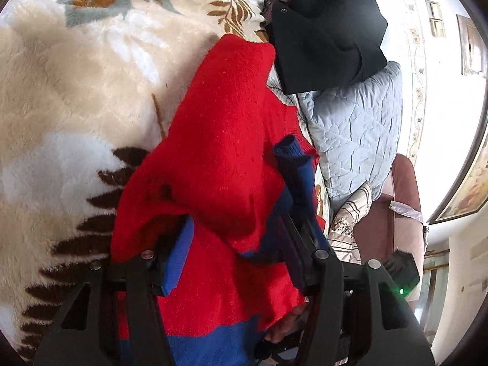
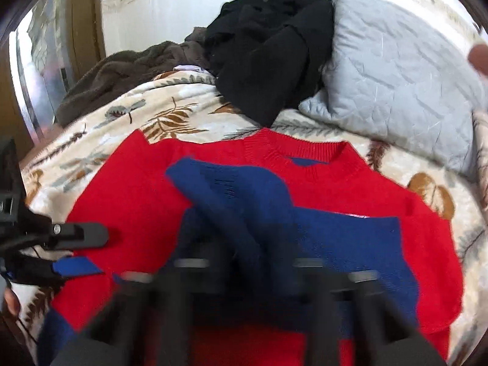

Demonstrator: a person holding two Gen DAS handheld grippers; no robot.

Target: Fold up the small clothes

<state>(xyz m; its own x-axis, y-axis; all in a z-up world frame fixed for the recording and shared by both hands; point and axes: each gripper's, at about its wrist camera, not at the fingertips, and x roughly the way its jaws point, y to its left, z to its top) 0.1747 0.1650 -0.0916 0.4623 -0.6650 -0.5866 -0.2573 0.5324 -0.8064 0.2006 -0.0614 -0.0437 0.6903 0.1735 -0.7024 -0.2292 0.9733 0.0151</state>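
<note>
1. Two tools are working one red knitted sweater with blue cuffs and hem (image 2: 350,189), which is lying on the bed's cream fleece blanket with leaf print (image 2: 122,116), neck toward the pillow.
2. Right tool (image 2: 244,262) is blurred in its own view; jaws are reading as nearly closed, and a blue-cuffed sleeve (image 2: 231,189) is rising from between them, so it is probably pinching that sleeve to carry it across the chest.
3. Left tool (image 1: 235,256) is standing about half open; red knit and a blue cuff are draping between its fingers (image 1: 180,256), but whether the pads are pressing I cannot tell.
4. Black garment heap (image 2: 268,45) and pale blue quilted pillow (image 2: 396,70) are sitting well behind, clear of the fold.
</note>
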